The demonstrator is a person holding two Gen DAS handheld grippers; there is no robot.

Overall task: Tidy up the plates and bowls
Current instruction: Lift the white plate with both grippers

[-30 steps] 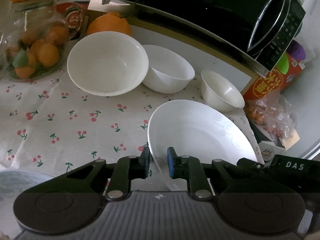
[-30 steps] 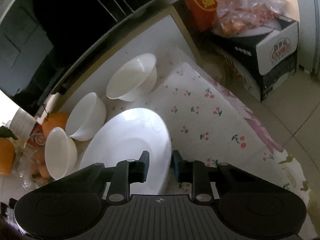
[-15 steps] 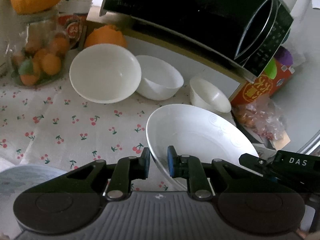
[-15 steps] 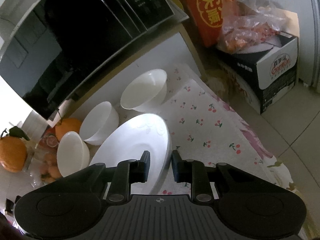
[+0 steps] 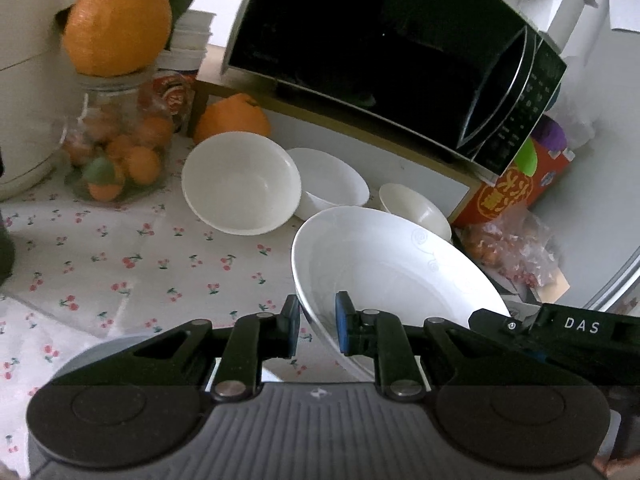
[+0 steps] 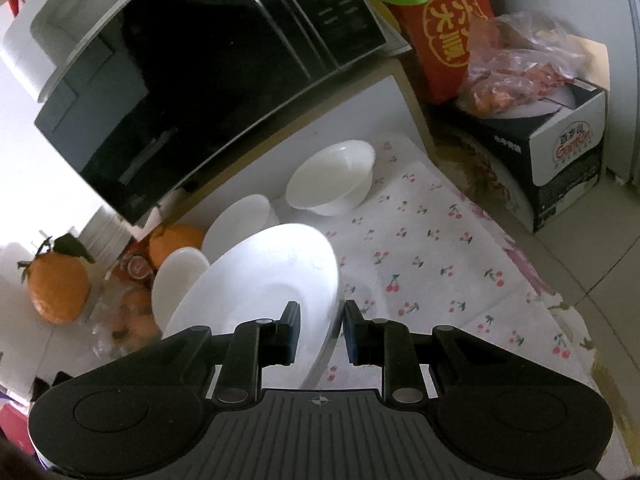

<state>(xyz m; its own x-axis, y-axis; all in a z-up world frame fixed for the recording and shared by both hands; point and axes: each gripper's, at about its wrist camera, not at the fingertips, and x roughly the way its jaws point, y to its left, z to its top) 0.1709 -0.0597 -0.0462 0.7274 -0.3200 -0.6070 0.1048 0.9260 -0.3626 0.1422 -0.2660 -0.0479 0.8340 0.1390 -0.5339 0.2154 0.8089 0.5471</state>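
Cherry-printed cloth (image 5: pixel 120 264) covers our surface, with a black microwave (image 5: pixel 380 52) on a ledge behind, oranges in a jar (image 5: pixel 116 152) to the left and a red box (image 5: pixel 516 188) to the right. Three white bowls (image 5: pixel 240 184) sit in a row below the microwave. Our left tongs (image 5: pixel 317 326) and right tongs (image 6: pixel 321 332) are each narrowed onto opposite rims of the large white plate (image 5: pixel 384 276), tilted above the cloth.
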